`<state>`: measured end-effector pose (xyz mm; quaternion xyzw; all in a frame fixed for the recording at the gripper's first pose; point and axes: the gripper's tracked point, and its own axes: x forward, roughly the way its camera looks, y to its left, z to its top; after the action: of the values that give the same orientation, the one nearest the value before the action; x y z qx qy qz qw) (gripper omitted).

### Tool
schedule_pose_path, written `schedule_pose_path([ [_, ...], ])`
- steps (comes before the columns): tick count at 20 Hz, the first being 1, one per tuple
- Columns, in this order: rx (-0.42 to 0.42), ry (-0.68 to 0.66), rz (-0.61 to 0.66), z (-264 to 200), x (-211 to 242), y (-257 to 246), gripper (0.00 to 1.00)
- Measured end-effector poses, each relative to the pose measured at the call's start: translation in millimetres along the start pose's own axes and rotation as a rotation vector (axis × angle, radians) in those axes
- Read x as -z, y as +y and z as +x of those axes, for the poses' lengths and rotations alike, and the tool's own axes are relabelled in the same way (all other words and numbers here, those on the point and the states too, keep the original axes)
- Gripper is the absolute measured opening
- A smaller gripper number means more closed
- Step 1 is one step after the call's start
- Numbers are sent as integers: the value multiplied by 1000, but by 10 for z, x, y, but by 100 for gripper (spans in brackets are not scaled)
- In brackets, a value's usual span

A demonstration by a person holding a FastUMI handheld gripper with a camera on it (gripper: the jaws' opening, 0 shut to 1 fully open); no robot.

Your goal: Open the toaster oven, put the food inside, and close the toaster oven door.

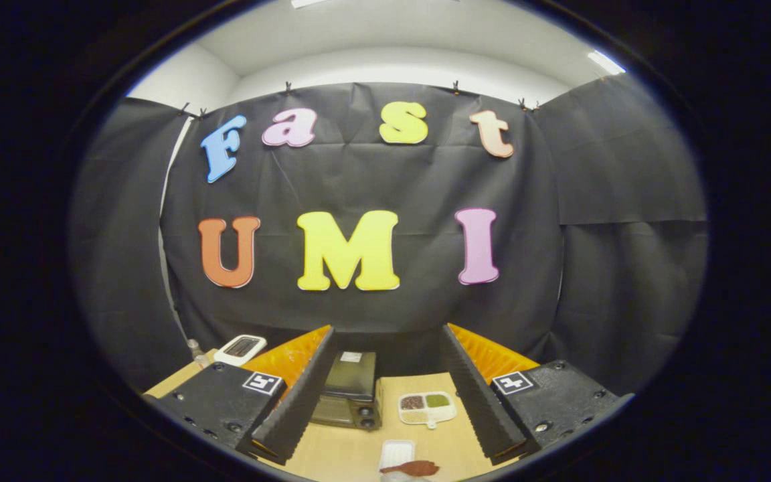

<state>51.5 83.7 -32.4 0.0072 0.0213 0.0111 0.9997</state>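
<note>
Standing closed toward the light wooden tabletop's (352, 455) back edge, dark boxy metal toaster oven (349, 391): rigid, heavy; grip door's top edge; gripper (385, 395) fingers released, empty; reddish-brown food (412, 468) at near edge.

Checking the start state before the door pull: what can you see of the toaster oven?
The toaster oven is a small dark box with a glass-fronted door, which looks shut, and what seem to be knobs beside the door. A pale label sits on its top. It stands upright on the wooden table, between the fingers of the open gripper and partly behind one finger. A divided tray lies beside it, apart.
</note>
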Motion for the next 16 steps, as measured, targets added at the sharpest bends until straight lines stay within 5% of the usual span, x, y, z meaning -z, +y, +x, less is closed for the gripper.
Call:
schedule_pose_path([
  [10, -50, 66, -61, 1063, 1181, 1565, 100],
  [16, -4, 166, -78, 1623, 2034, 1796, 100],
])
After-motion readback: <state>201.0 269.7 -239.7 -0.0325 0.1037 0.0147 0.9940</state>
